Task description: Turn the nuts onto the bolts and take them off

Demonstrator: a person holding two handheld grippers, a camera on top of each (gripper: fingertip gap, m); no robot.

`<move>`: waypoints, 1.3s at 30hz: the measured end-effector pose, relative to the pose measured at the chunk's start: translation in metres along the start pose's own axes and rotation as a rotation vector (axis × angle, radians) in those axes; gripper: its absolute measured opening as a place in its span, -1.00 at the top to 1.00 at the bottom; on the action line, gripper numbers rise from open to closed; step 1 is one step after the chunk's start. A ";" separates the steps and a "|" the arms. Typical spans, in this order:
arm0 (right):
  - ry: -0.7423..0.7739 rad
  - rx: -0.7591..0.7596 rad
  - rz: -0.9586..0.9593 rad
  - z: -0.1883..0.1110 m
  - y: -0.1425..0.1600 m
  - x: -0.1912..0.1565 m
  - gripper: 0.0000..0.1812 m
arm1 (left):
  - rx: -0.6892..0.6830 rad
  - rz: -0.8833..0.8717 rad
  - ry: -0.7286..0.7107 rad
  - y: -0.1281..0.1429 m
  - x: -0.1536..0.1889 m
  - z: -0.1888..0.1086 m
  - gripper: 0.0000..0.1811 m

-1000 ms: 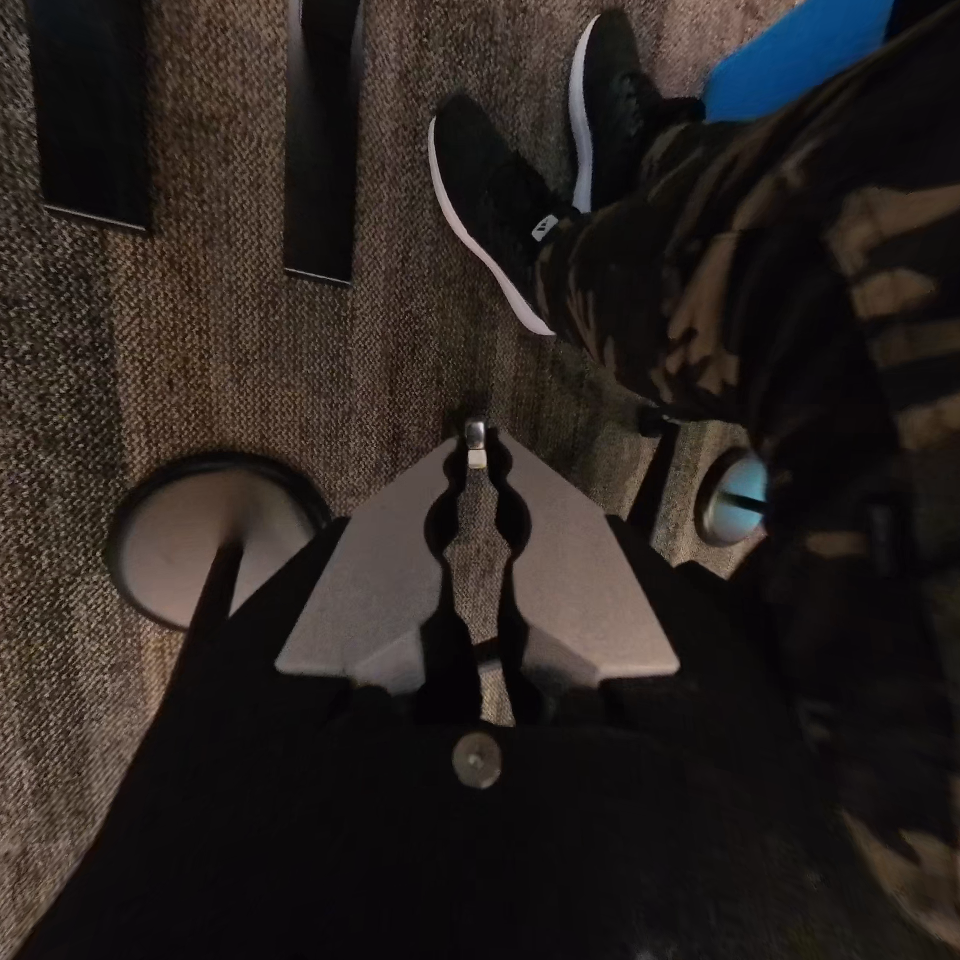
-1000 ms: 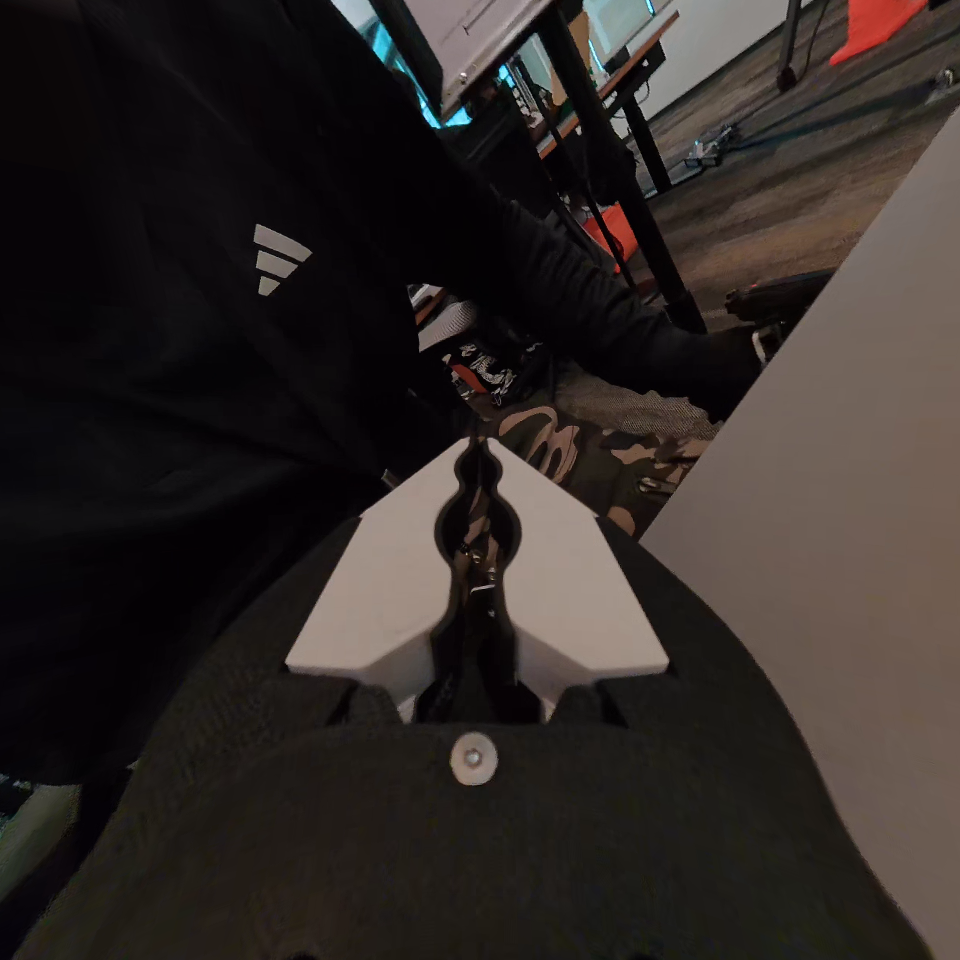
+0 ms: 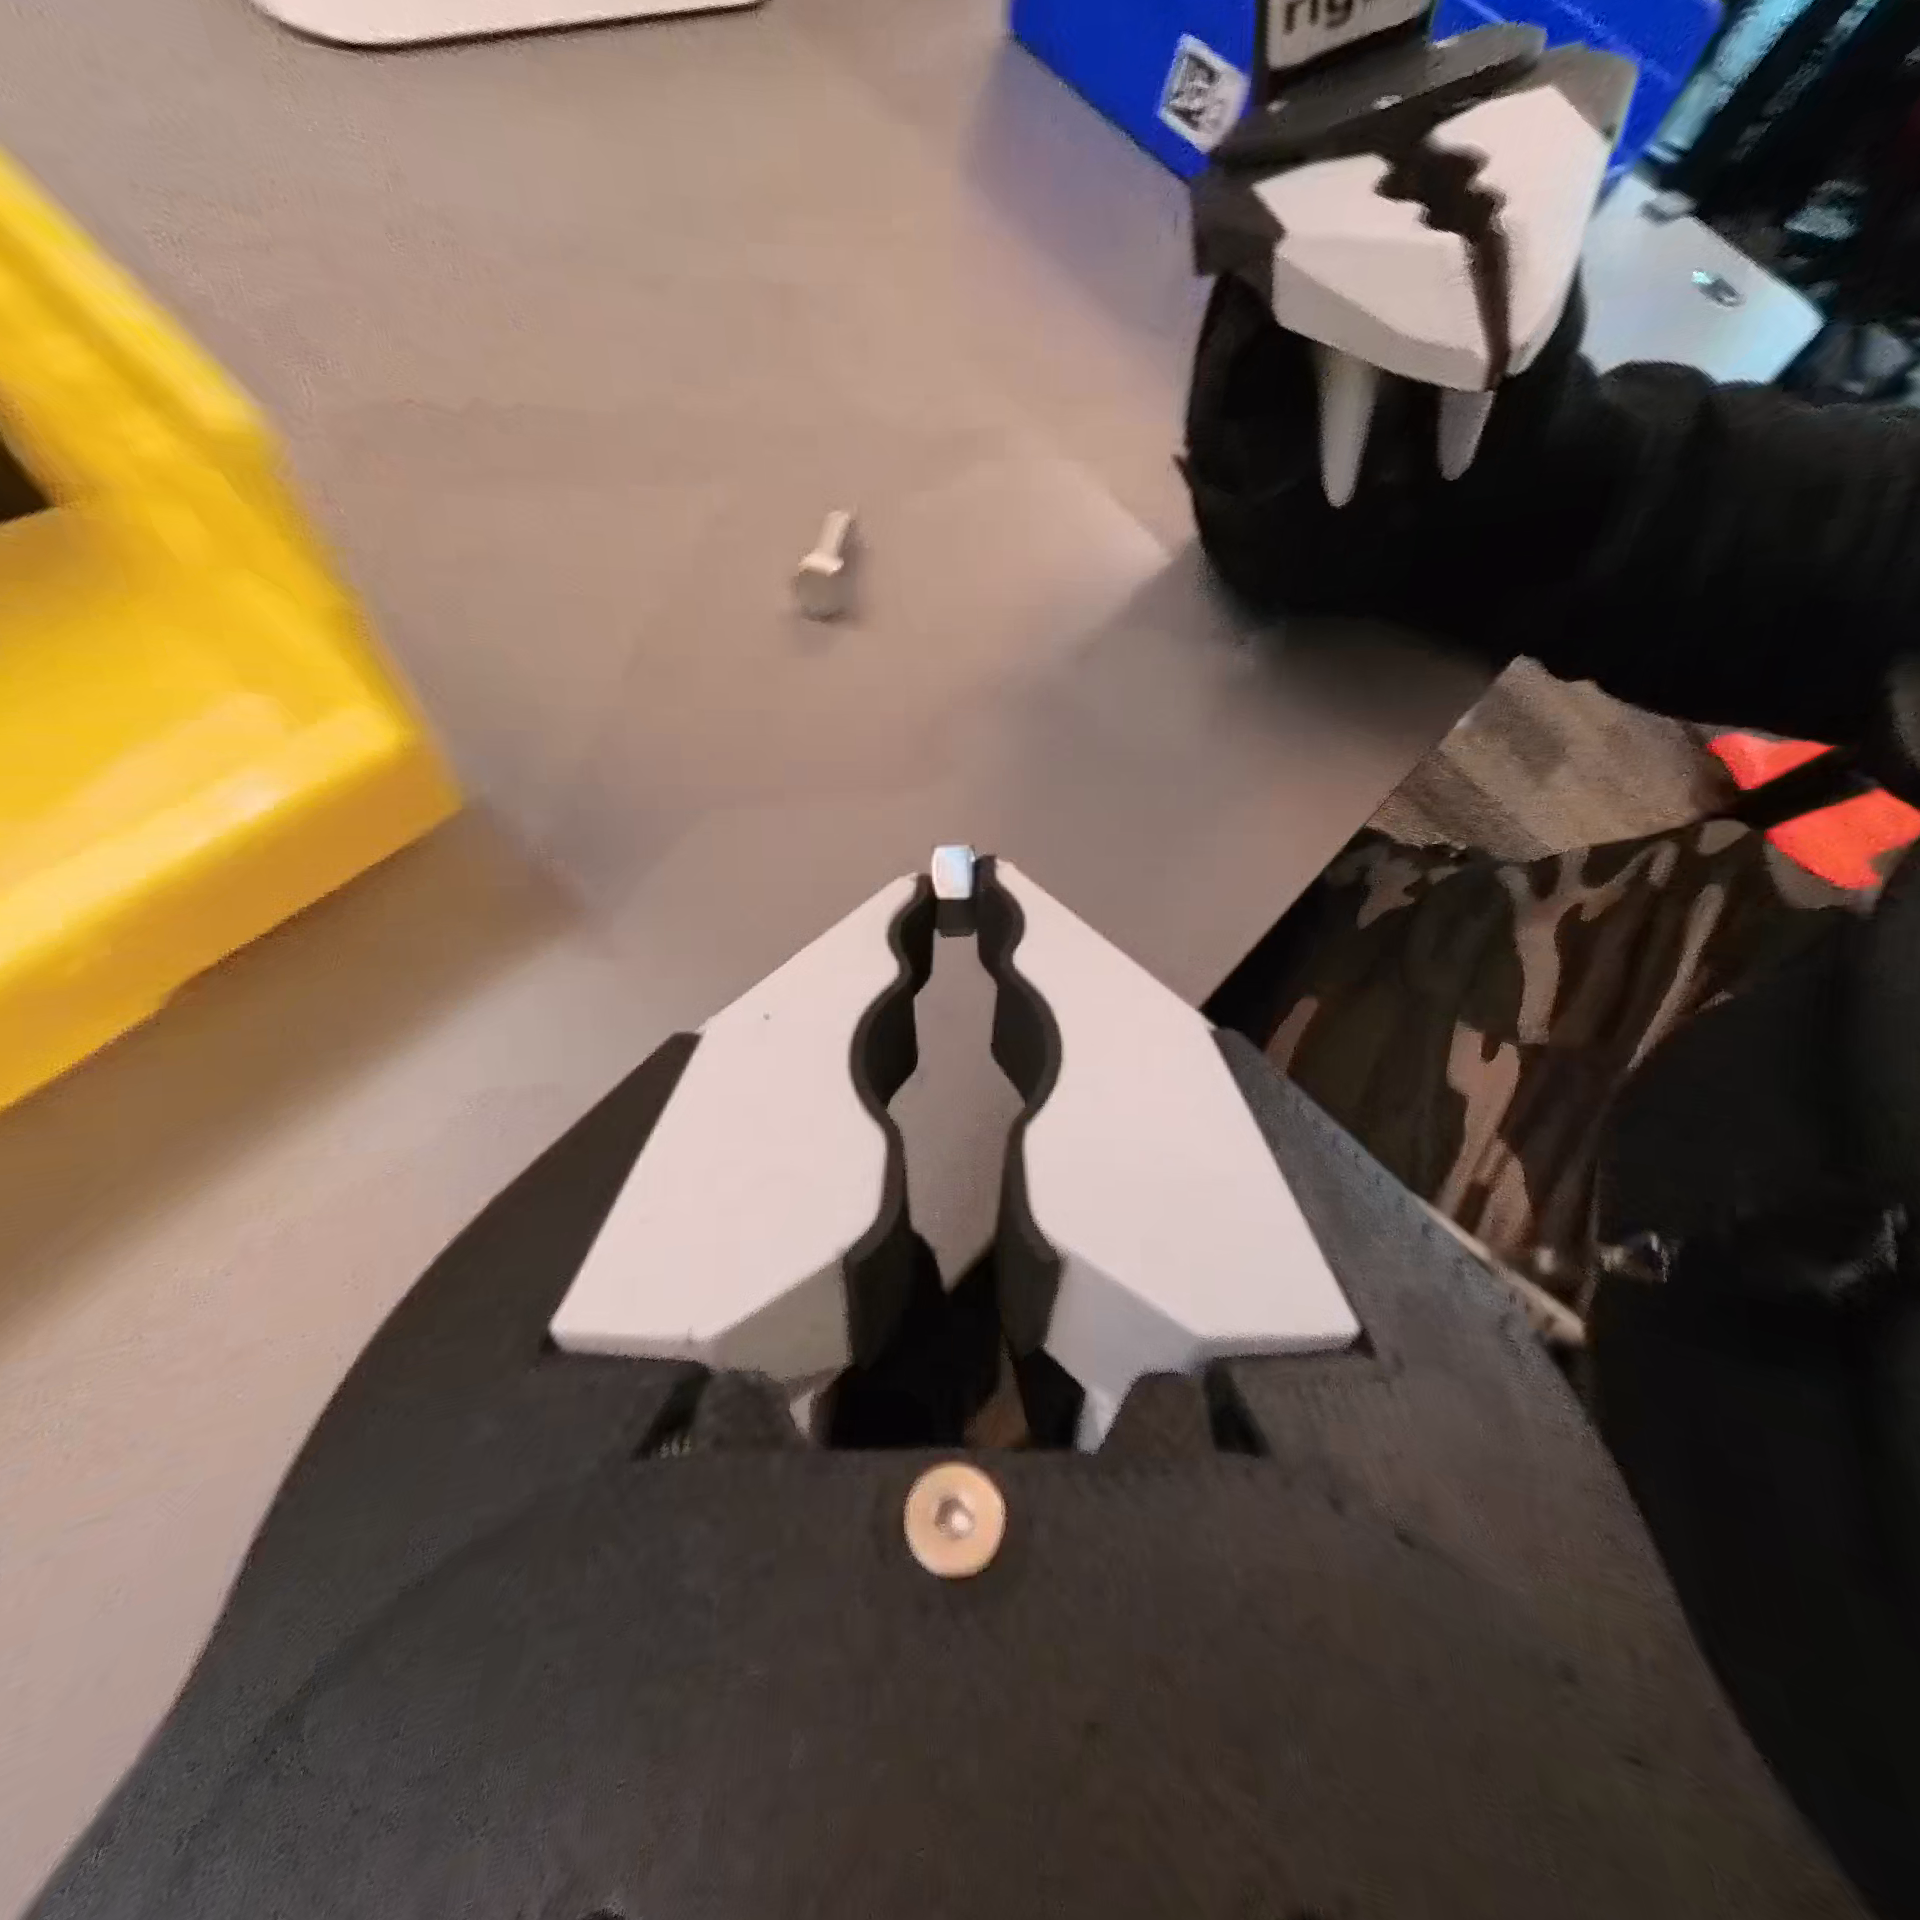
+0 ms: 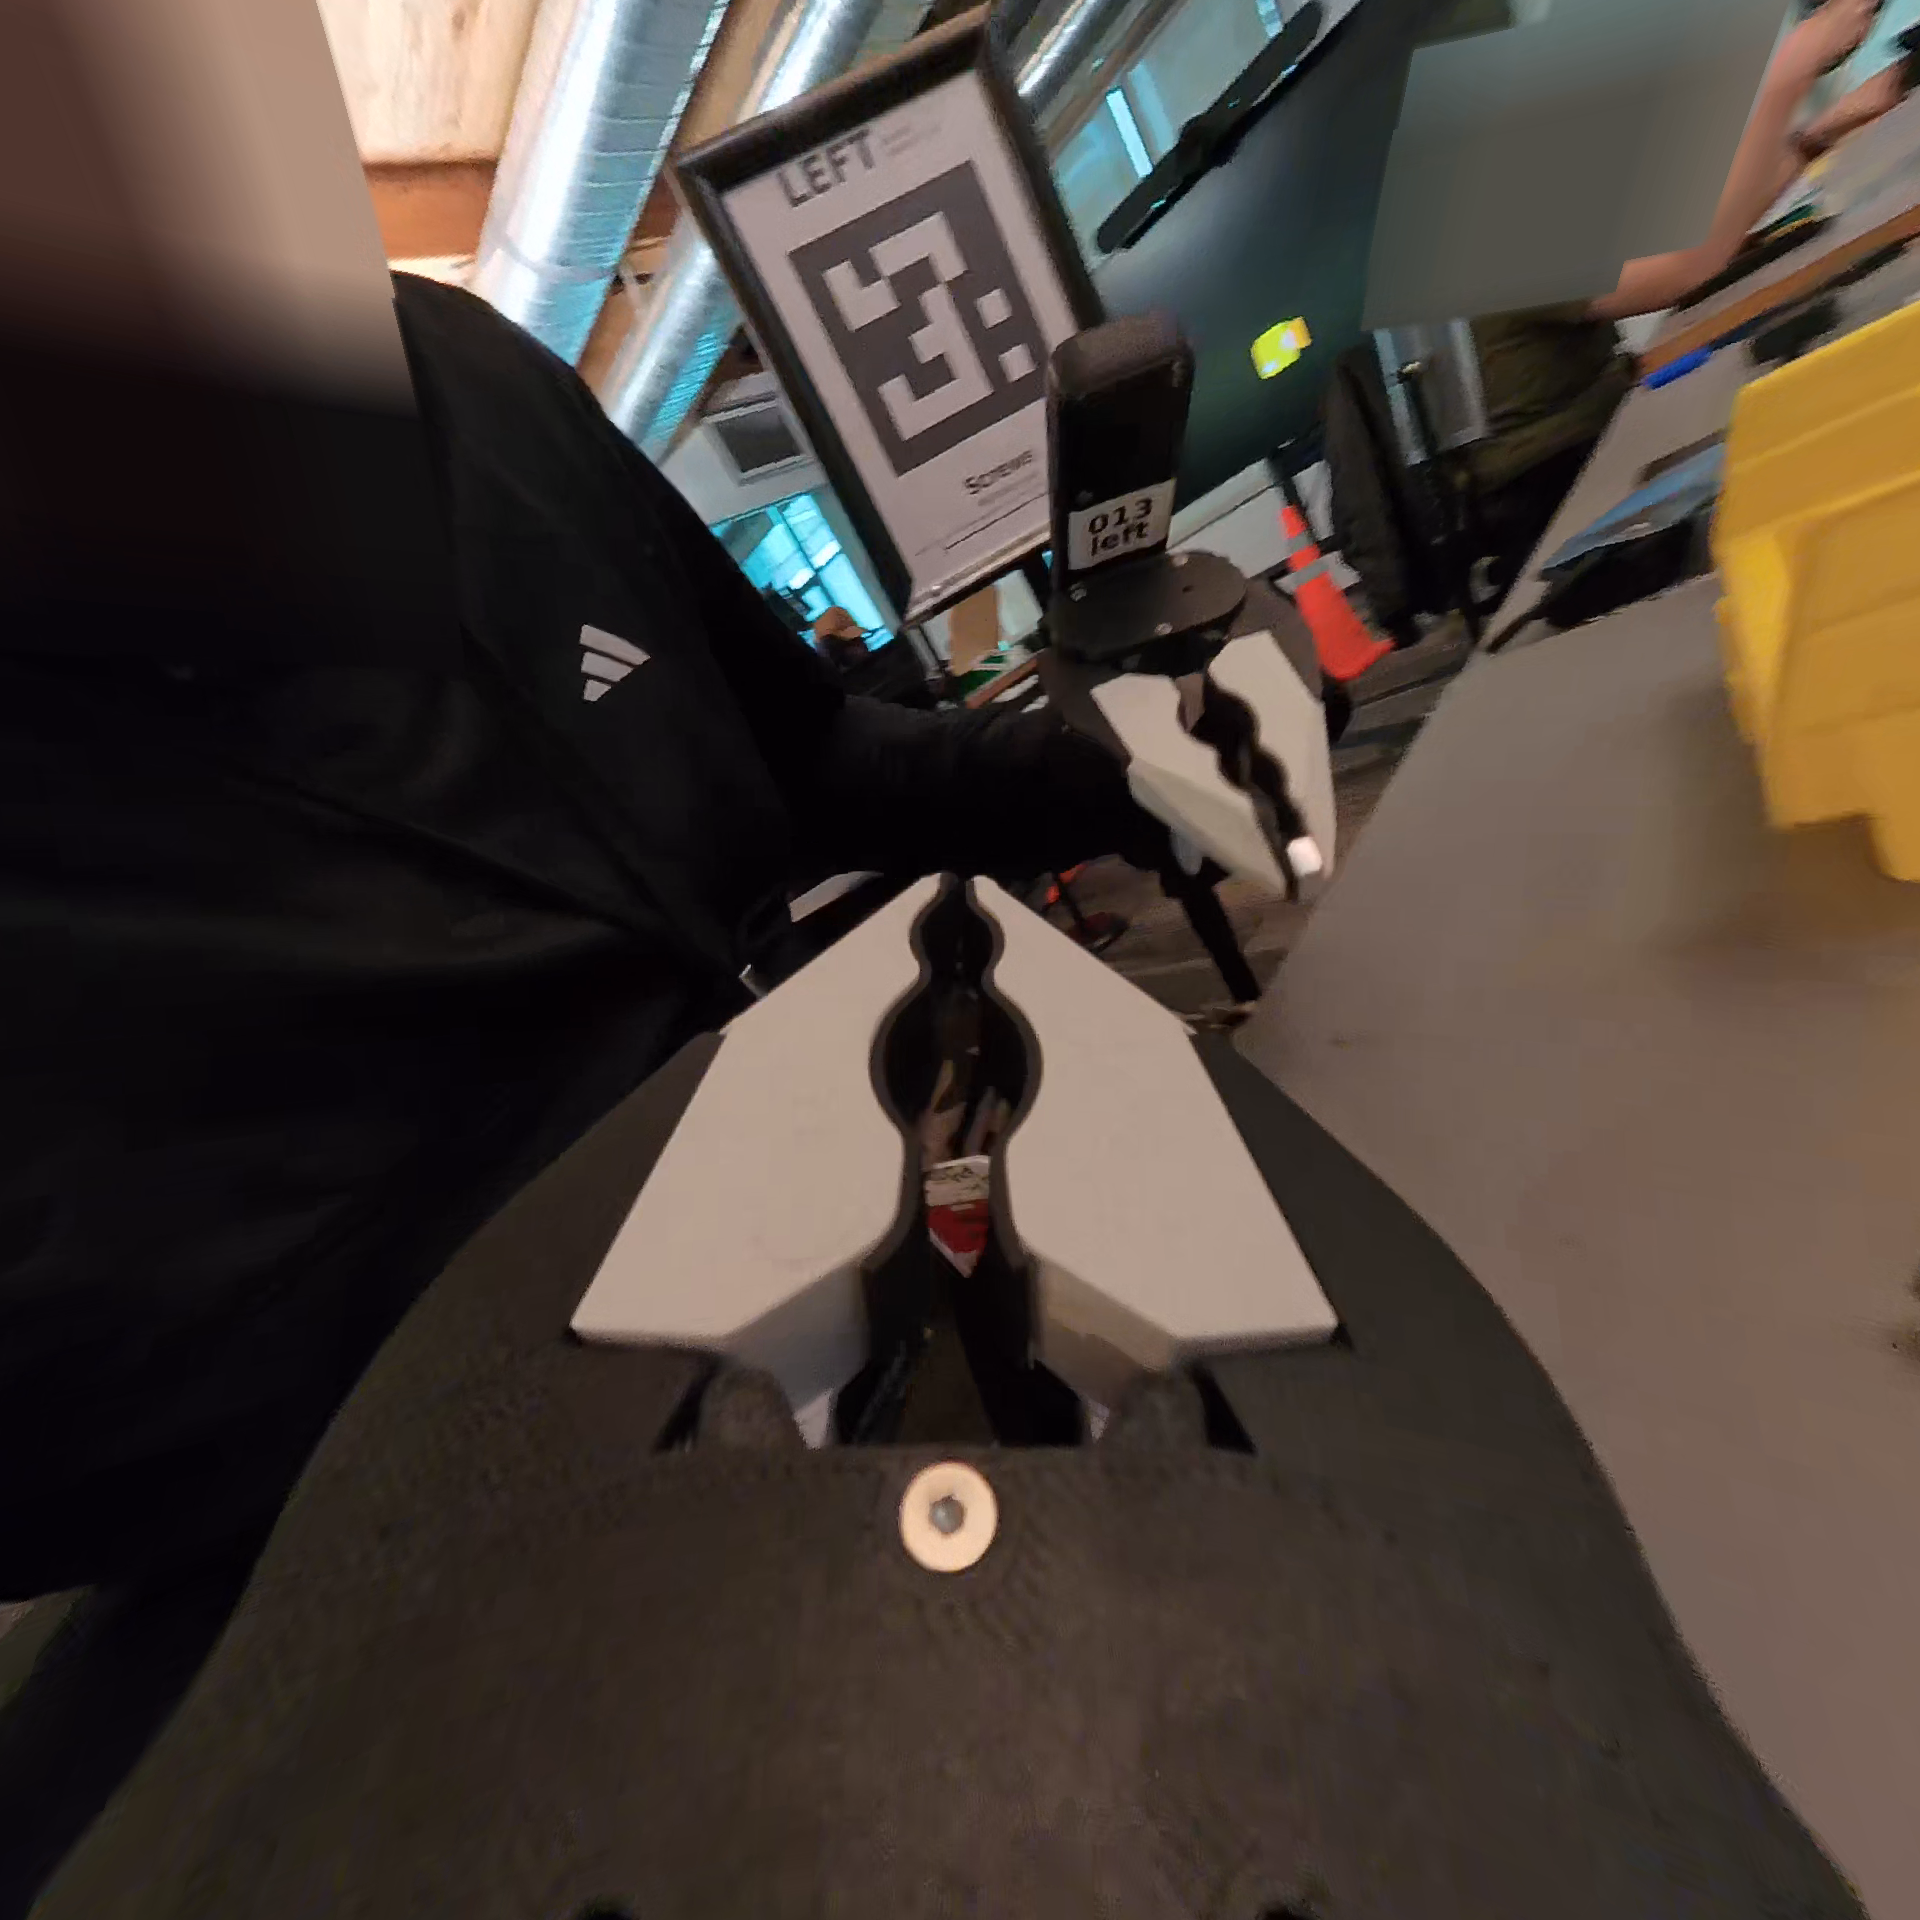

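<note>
My left gripper (image 3: 953,883) is shut on a small silver nut (image 3: 953,871), pinched at the very fingertips above the grey table (image 3: 623,312). A silver bolt (image 3: 826,569) lies loose on the table ahead of it, apart from both grippers. My right gripper (image 4: 956,885) is shut with nothing showing between its tips. It also shows in the left wrist view (image 3: 1491,343) at the upper right, held by a black-gloved hand over the table's edge. The right wrist view shows the left gripper (image 4: 1299,854) with the nut (image 4: 1305,856) at its tip.
A yellow bin (image 3: 156,644) stands on the table at the left and shows in the right wrist view (image 4: 1829,623). A blue bin (image 3: 1122,73) stands at the back right. The table edge (image 3: 1340,831) runs near the person's lap. A framed marker sign (image 4: 914,312) stands behind. About 12 cm separates my left fingertips from my right. Left tips and right tips are each some 15 cm from the silver bolt (image 3: 826,569).
My left gripper has risen from over the carpet to above the table, with the nut still in it. The right wrist view has swung up from the lap towards the left gripper.
</note>
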State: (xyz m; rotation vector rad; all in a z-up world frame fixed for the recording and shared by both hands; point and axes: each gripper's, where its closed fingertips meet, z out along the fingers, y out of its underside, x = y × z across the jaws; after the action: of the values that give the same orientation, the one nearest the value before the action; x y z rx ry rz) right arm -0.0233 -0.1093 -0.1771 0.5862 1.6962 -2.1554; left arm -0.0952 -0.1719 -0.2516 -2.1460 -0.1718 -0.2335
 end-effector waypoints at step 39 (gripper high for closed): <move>0.374 0.003 -0.034 -0.071 -0.005 0.039 0.98 | -0.247 0.258 -0.212 -0.030 -0.049 0.141 0.65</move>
State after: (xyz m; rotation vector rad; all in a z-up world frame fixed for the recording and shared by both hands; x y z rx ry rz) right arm -0.0509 -0.0398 -0.2074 1.0213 1.8964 -2.1732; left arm -0.1348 -0.0396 -0.3151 -2.4094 0.0157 0.1297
